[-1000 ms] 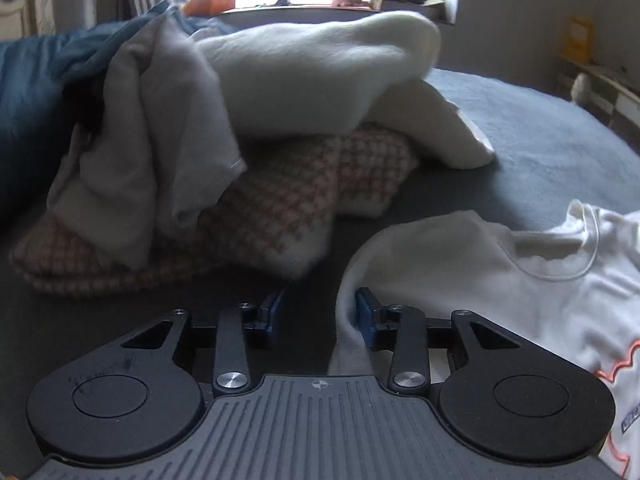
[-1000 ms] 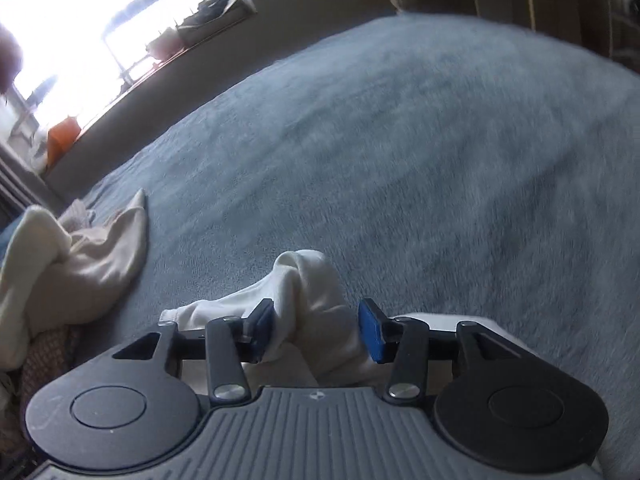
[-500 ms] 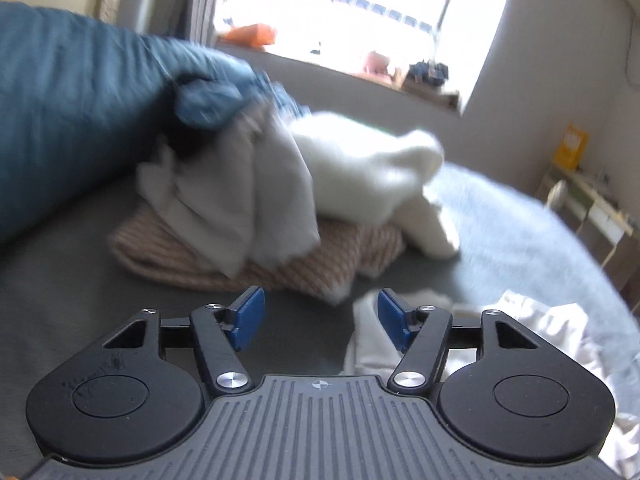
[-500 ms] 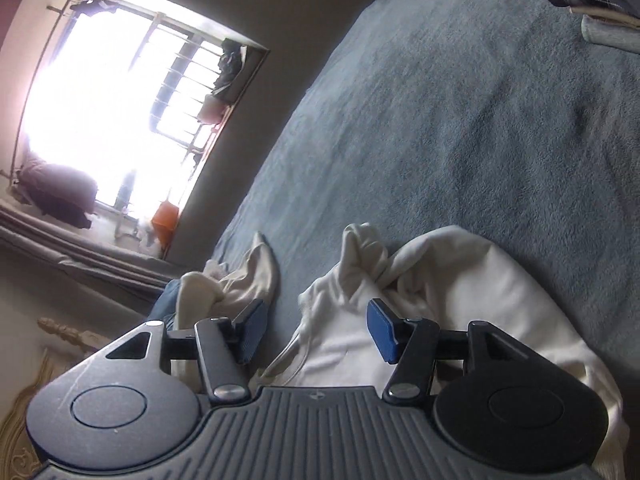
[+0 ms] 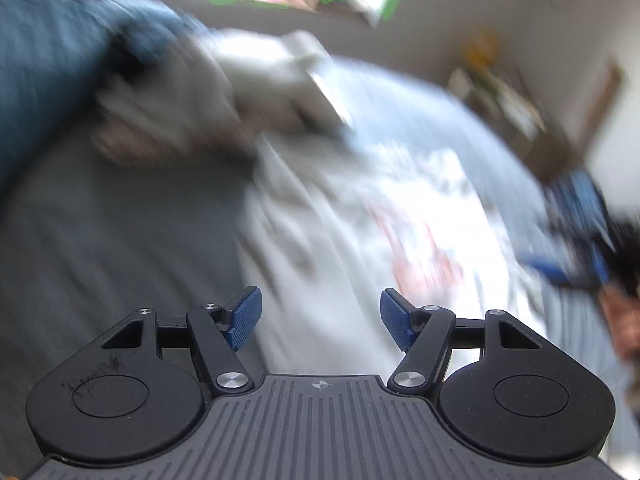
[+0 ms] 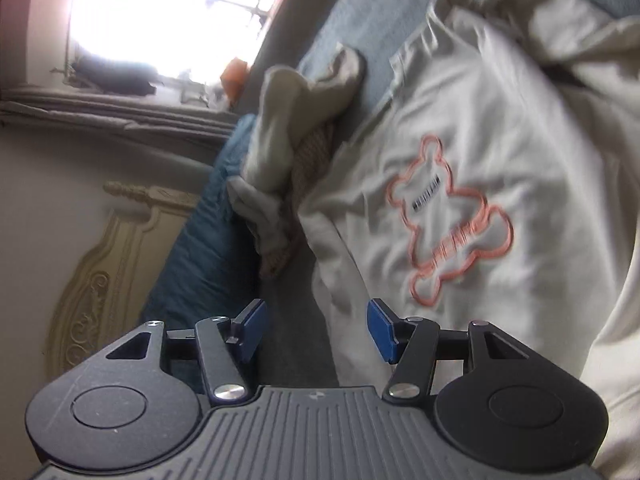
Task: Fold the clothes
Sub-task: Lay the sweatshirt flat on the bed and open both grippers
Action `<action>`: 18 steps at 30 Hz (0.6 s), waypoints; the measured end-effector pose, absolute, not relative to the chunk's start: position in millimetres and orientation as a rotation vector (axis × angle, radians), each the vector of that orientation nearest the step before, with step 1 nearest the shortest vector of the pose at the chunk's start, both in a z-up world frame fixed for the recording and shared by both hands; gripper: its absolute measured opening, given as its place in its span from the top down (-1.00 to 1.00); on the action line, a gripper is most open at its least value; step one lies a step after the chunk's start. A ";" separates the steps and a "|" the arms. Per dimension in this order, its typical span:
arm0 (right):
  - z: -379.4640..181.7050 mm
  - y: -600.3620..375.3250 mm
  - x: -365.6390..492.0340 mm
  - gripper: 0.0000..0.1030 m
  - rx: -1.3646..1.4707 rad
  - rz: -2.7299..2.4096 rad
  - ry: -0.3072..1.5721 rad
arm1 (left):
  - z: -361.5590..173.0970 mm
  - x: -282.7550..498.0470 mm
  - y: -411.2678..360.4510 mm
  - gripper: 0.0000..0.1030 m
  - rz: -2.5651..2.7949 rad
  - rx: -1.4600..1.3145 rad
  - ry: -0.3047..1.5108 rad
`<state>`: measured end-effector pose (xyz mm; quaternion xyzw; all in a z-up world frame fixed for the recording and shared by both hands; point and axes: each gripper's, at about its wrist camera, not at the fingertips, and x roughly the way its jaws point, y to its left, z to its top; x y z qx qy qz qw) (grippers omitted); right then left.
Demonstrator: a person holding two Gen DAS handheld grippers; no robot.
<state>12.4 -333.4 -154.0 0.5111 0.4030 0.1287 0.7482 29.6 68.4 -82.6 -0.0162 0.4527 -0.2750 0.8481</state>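
Observation:
A white shirt (image 6: pixel 460 216) with an orange bear outline lies spread on the grey-blue bed (image 6: pixel 348 12), print side up. In the left wrist view the same shirt (image 5: pixel 360 220) is blurred by motion. My left gripper (image 5: pixel 320 320) hovers above its near edge. Its jaws are opening and no cloth is pinched between the blue pads (image 5: pixel 244 318). My right gripper (image 6: pixel 317 330) stands open above the shirt's left edge and the bare bed beside it, gripping nothing.
A heap of unfolded clothes (image 6: pixel 288 120), cream, grey and checked, sits past the shirt against a blue duvet (image 6: pixel 200 240). A carved headboard (image 6: pixel 112 248) and a bright window (image 6: pixel 160 12) lie beyond. A blurred black-and-blue shape (image 5: pixel 592 240) shows at the right edge.
Both grippers have widened and drawn back from the white shirt. The right one had a fold between its pads and now holds none. Both views have swung, and the shirt now shows its bear print.

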 end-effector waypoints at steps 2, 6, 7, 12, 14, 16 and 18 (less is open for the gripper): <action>-179.3 -309.1 8.1 -0.15 1.066 0.209 0.941 | -112.9 1.7 39.7 -0.28 -0.687 0.050 1.008; -217.6 -282.2 -3.2 -0.14 0.973 0.110 0.997 | -156.1 -40.8 -4.9 -0.28 -0.749 0.264 0.996; -224.1 -280.3 -4.4 -0.14 0.949 0.100 1.017 | -166.3 -44.9 -12.0 -0.28 -0.728 0.325 0.988; -233.9 -283.1 -6.0 -0.14 0.866 0.076 1.054 | -189.2 -41.6 0.9 0.28 -0.633 0.340 0.983; -235.1 -287.0 -5.8 -0.13 0.868 0.073 1.047 | -185.9 -33.1 20.4 0.71 -0.603 0.212 0.998; -240.7 -290.7 -5.7 -0.13 0.889 0.070 1.053 | -178.9 -25.8 42.0 0.77 -0.553 0.131 0.993; -245.8 -292.9 -5.8 -0.13 0.919 0.071 1.055 | -168.2 -17.8 64.0 0.79 -0.509 0.069 0.977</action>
